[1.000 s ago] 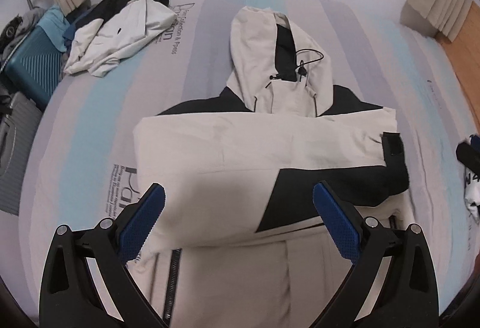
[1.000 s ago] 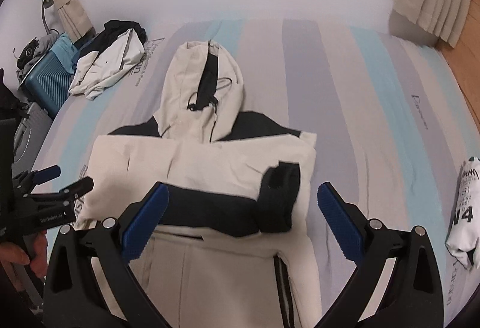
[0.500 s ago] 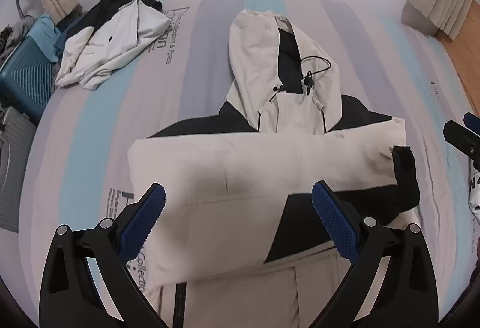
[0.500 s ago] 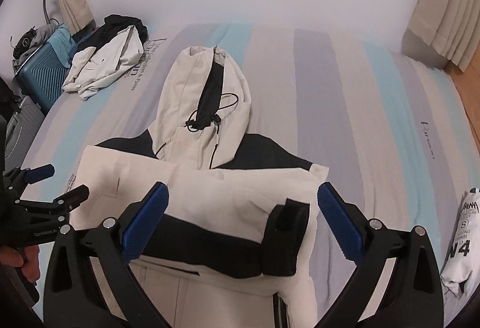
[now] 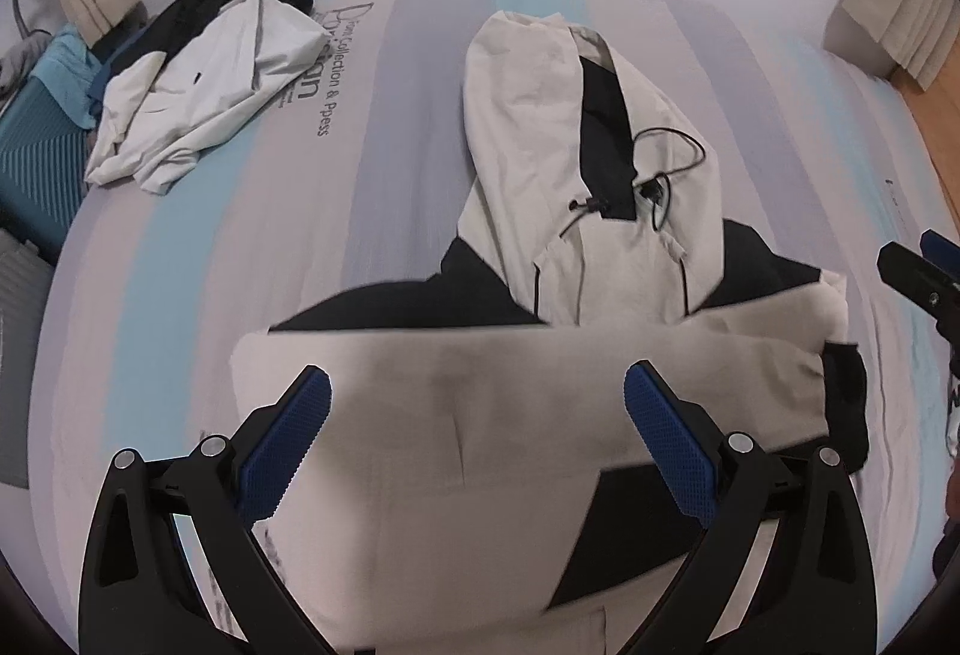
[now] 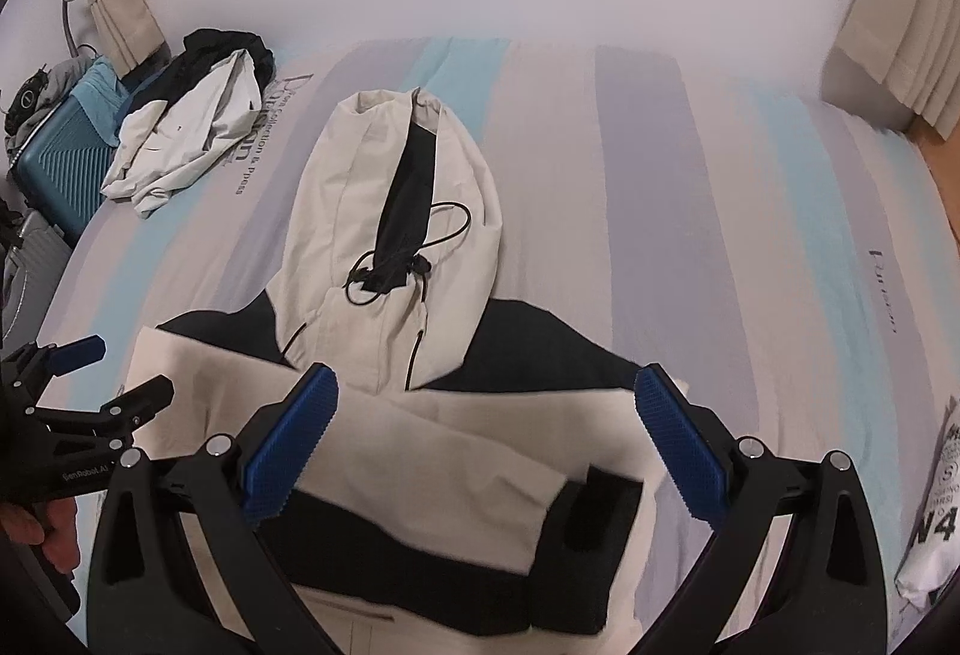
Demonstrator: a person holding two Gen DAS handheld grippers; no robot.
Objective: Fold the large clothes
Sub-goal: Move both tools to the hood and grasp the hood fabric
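Observation:
A cream and black hooded jacket lies flat on the striped bed, sleeves folded across its chest, a black cuff at its right side. Its hood points toward the far wall, with a black drawstring looped on it. My left gripper hovers open above the folded sleeves, holding nothing. Over the chest, just below the hood, my right gripper also stands open and empty. In the right wrist view the left gripper shows at the left edge, held by a hand.
A crumpled white and black garment sits at the bed's far left corner. A teal suitcase stands beside the bed on the left. A folded white printed item lies at the right edge. Curtains hang at both back corners.
Both grippers have moved forward toward the hood, so the jacket has slid lower in both views. Both stayed open and the jacket has not moved.

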